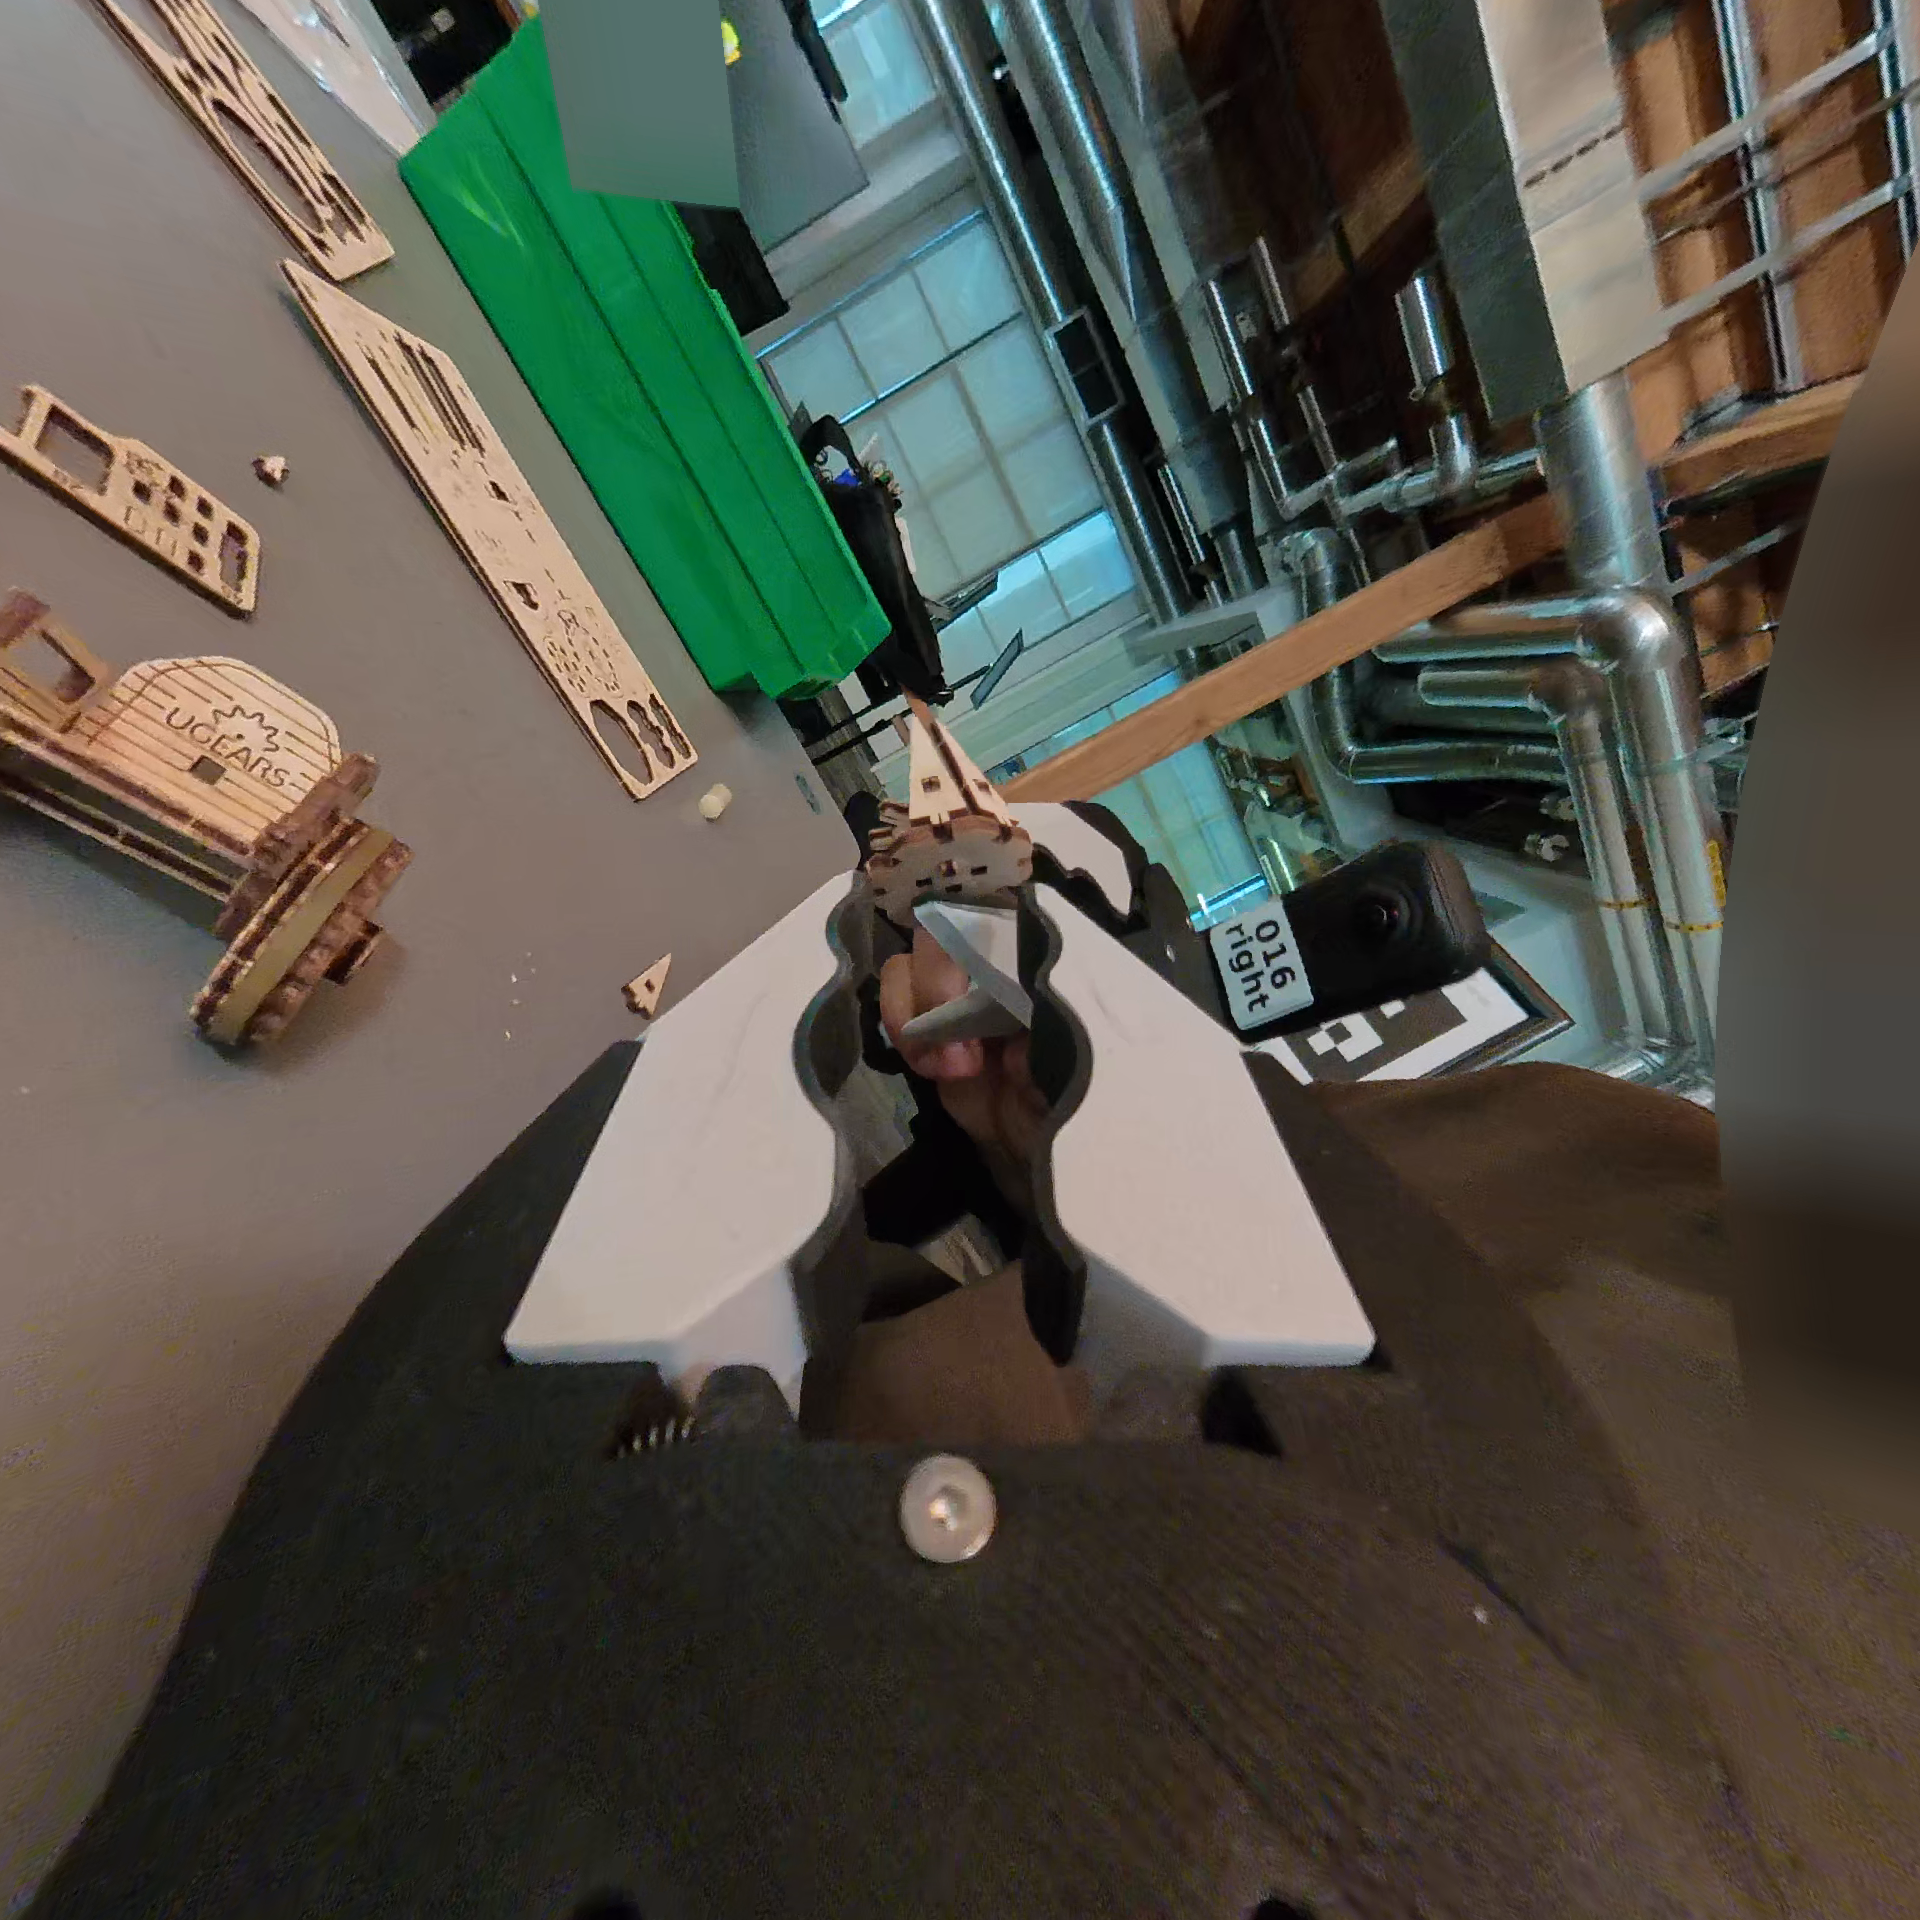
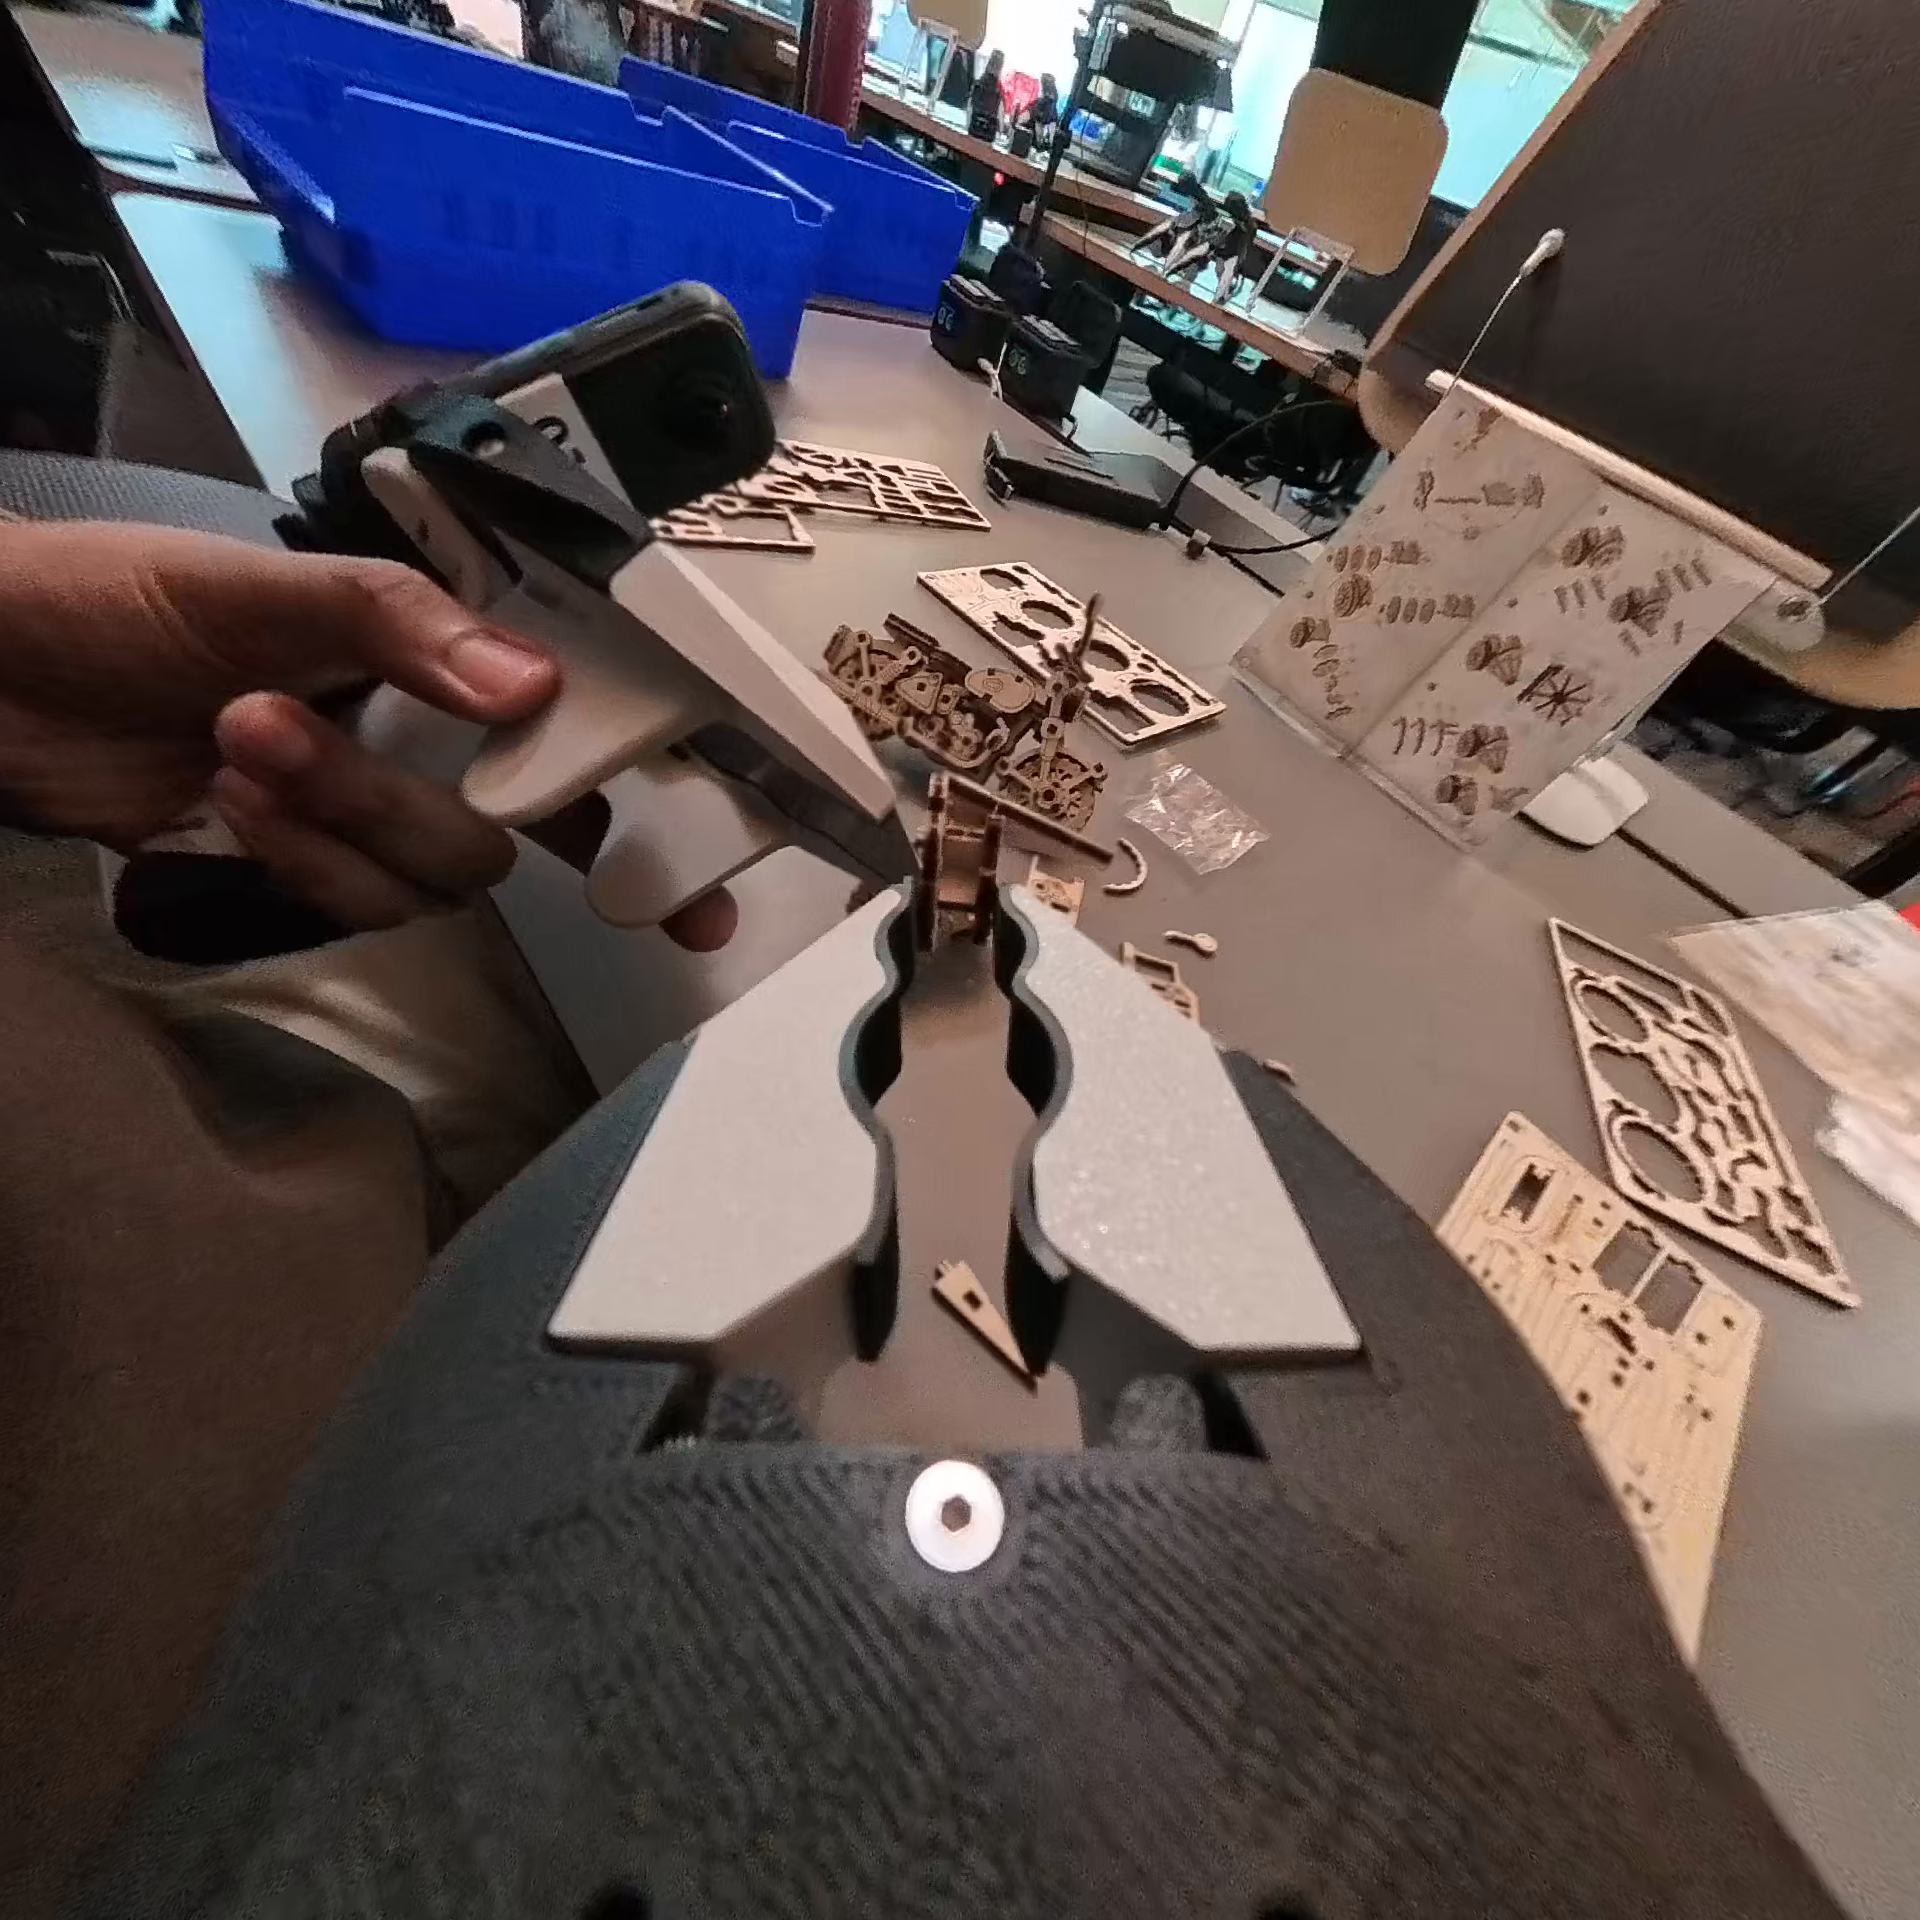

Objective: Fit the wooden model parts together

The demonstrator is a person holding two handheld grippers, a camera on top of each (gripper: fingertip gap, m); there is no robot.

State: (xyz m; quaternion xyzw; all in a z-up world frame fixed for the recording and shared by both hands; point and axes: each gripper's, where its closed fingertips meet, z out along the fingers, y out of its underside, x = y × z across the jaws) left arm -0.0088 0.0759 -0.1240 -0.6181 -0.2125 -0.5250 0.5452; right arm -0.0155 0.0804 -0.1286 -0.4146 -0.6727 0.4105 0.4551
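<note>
While you are holding both tools up over the grey bench (image 2: 1351,997), the bench is carrying the biggest things: two blue bins (image 2: 540,197) at its far edge and a green bin (image 1: 644,436) in the left wrist view. Nearer you, several punched-out wooden sheets (image 2: 1714,1122) are lying flat, and an open instruction sheet (image 2: 1486,644) is standing upright in a clear holder on the right. A partly built wooden motorcycle model (image 2: 966,707) is sitting in the middle of the bench, and a wooden block-shaped assembly (image 1: 208,790) is resting beside the sheets in the left wrist view.

Your left tool (image 1: 940,883) is pinching a small wooden subassembly (image 1: 940,821) at its tips (a pointed piece is sticking out beyond it), raised clear of the bench. Your right tool (image 2: 951,914) is closing narrowly on what looks like the same wooden piece (image 2: 961,862), with the left tool's tips meeting it from the left. Your hand (image 2: 312,707) is wrapping the left tool's grip. A small wedge-shaped wooden part (image 2: 982,1314) is lying loose on the bench below the right tool.
</note>
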